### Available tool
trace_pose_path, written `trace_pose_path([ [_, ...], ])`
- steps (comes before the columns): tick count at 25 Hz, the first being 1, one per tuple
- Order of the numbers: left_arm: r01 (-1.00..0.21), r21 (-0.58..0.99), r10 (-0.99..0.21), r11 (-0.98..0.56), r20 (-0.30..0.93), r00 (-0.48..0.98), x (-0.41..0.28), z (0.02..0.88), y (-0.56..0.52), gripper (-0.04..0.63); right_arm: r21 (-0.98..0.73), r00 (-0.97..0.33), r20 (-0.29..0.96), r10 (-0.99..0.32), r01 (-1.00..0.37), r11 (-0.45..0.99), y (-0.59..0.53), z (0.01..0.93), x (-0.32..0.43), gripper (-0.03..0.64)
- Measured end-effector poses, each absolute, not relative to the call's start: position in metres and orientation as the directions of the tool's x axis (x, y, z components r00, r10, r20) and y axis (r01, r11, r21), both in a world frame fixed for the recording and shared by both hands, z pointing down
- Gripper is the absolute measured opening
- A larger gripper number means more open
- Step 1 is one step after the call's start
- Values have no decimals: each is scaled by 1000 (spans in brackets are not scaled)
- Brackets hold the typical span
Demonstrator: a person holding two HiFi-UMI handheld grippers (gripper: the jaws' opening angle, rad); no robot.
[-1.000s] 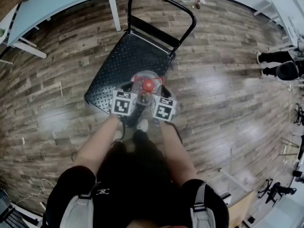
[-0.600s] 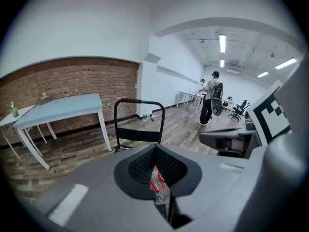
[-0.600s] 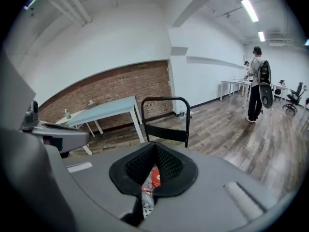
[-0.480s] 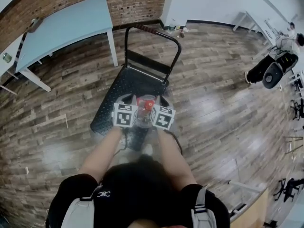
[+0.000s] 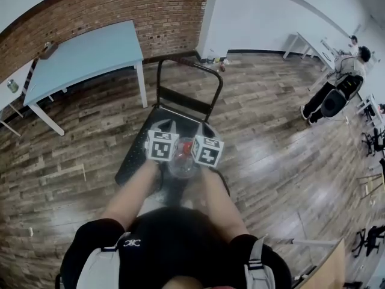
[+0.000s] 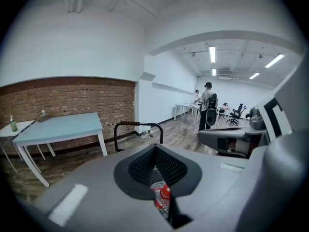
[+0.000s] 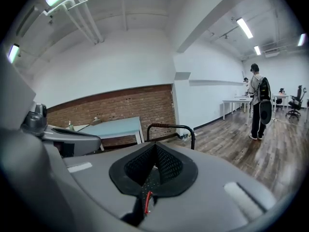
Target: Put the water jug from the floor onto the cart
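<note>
1. Wood-plank floor lies under it all. The left claw is pressed together, and its black pads pinch the red top and crinkled clear plastic of the water jug at the base of the gap.
2. The right claw is likewise pressed together, nipping a thin red strip that seems to belong to the jug's top.
3. The jug sits directly between the two claws, just beneath their marker cubes. The left cube and the right cube flank its red cap.
4. The jug stands upright with its cap toward the ceiling, so its long axis runs straight up and down. The clear body is below the cap.
5. The jug is over the near end of the black cart. Whether its bottom touches the deck cannot be made out.
6. The cart's loop handle rises at the far end, beyond both claws.
7. A pale blue table stands to the left of the handle, against a brick wall.
8. Far off to the right, a person is by white desks.
</note>
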State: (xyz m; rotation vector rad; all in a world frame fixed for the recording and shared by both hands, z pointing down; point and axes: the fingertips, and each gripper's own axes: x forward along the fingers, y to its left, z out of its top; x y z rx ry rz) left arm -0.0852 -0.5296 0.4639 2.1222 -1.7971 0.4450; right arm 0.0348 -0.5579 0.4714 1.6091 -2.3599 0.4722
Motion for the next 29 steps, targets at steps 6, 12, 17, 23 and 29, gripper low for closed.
trace_pose_path([
  [6, -985, 42, -891, -170, 421, 172, -83, 449, -529, 0, -118, -360, 360, -861, -933, 341, -553, 460, 34, 11],
  [12, -984, 37, -889, -177, 422, 176, -80, 449, -527, 0, -121, -360, 349, -865, -933, 339, -551, 454, 37, 11],
  [17, -983, 42, -884, -178, 431, 178, -81, 452, -522, 0, -122, -354, 358, -864, -935, 333, -546, 457, 39, 11],
  [23, -982, 46, -881, -183, 436, 185, -83, 456, -513, 0, -122, -346, 364, -865, -938, 324, -536, 461, 42, 11],
  [29, -982, 45, -879, -181, 440, 182, -90, 456, -506, 0, -129, -348, 368, -863, -938, 323, -529, 463, 38, 11],
])
